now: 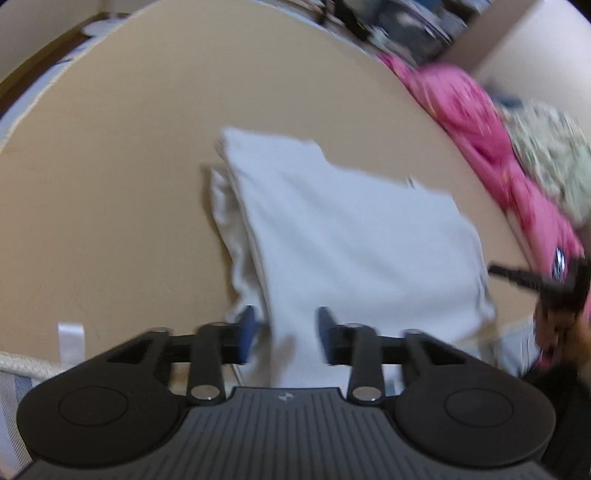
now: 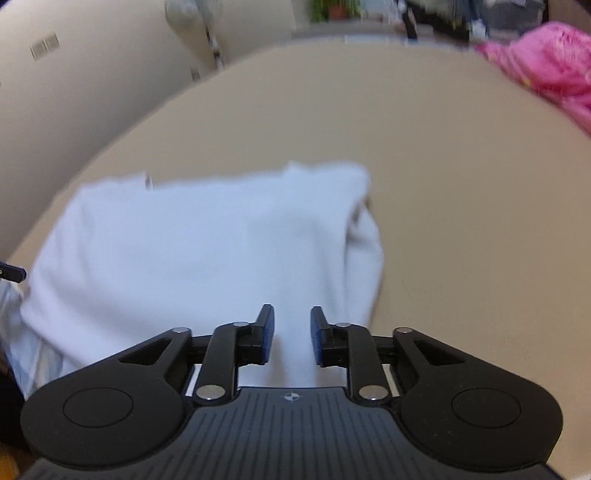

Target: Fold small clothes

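A white garment (image 1: pixel 343 236) lies partly folded on the tan surface (image 1: pixel 110 184), with a second layer showing along its left edge. My left gripper (image 1: pixel 286 332) is open over the garment's near edge, jaws apart with cloth showing between them. In the right wrist view the same white garment (image 2: pixel 192 243) spreads left of centre. My right gripper (image 2: pixel 291 334) is open above its near edge, nothing held. The right gripper's dark tip shows at the far right of the left wrist view (image 1: pixel 517 275). The left gripper's tip (image 2: pixel 13 274) shows at the left edge of the right wrist view.
A pink cloth pile (image 1: pixel 480 122) and a pale patterned cloth (image 1: pixel 550 155) lie along the surface's right side; the pink cloth also shows in the right wrist view (image 2: pixel 546 62). Cluttered dark items (image 1: pixel 399 26) sit beyond the far edge. A wall (image 2: pixel 74 74) stands to the left.
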### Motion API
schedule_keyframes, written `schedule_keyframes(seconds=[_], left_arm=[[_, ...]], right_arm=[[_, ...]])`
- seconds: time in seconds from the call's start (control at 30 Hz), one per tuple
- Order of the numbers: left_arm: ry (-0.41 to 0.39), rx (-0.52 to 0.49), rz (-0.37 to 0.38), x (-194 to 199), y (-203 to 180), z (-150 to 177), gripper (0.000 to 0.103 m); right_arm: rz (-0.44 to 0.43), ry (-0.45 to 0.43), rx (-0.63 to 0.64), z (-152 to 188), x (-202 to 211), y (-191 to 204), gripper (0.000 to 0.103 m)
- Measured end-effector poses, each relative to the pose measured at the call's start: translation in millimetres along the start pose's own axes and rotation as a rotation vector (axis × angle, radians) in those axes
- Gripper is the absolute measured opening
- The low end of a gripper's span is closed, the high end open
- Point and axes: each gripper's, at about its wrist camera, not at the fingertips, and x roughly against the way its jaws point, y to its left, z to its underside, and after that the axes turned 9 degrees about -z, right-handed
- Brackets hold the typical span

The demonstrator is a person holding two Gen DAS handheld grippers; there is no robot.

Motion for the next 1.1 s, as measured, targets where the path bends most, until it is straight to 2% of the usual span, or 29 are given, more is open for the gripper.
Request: schedule_keyframes(seconds=[0.13, 0.23, 0.37, 0.4, 0.43, 0.47, 0.5, 0.57, 0.7, 0.77, 0.8, 0.83, 1.0, 1.1], left_arm=[[0.031, 0.089, -0.013, -16, 13, -16, 0.063], [0.068, 0.124, -0.024, -30, 18, -23, 0.066], [0.105, 0.157, 0.000, -45, 23, -26, 0.067], [0.112, 0.161, 0.004, -47, 25, -27, 0.067], [0.120, 0.162, 0.006, -50, 25, -27, 0.067], [0.127, 0.162, 0.008, -56, 25, -28, 0.067], [0.131, 0.159, 0.009, -59, 24, -27, 0.068], [0.129, 0.145, 0.013, -66, 20, -28, 0.072], [0.114, 0.120, -0.004, -73, 11, -26, 0.074], [0.100, 0.087, -0.018, -73, 3, -24, 0.068], [0.094, 0.076, -0.021, -73, -1, -23, 0.055], [0.093, 0.073, -0.021, -75, -4, -22, 0.046], [0.085, 0.101, -0.031, -77, -9, -19, 0.023], [0.068, 0.097, -0.032, -70, -12, -19, 0.017]], right_arm=[[0.025, -0.023, 0.014, -10, -16, 1, 0.027], [0.052, -0.007, 0.030, -16, -29, -2, 0.027], [0.077, 0.012, 0.023, -23, -51, -15, 0.027], [0.112, 0.031, 0.022, -23, -56, -18, 0.027], [0.185, 0.063, 0.016, -23, -61, -23, 0.028], [0.233, 0.093, -0.006, -23, -66, -30, 0.031], [0.245, 0.103, -0.065, -23, -67, -40, 0.049], [0.211, 0.068, -0.159, -28, -59, -50, 0.047], [0.220, -0.020, -0.112, -35, -41, -39, 0.047], [0.221, -0.057, -0.126, -35, -32, -38, 0.047], [0.218, -0.077, -0.143, -35, -27, -38, 0.047], [0.213, -0.098, -0.161, -36, -21, -39, 0.047], [0.187, -0.134, -0.200, -35, -7, -44, 0.047], [0.179, -0.117, -0.167, -33, -7, -37, 0.047]])
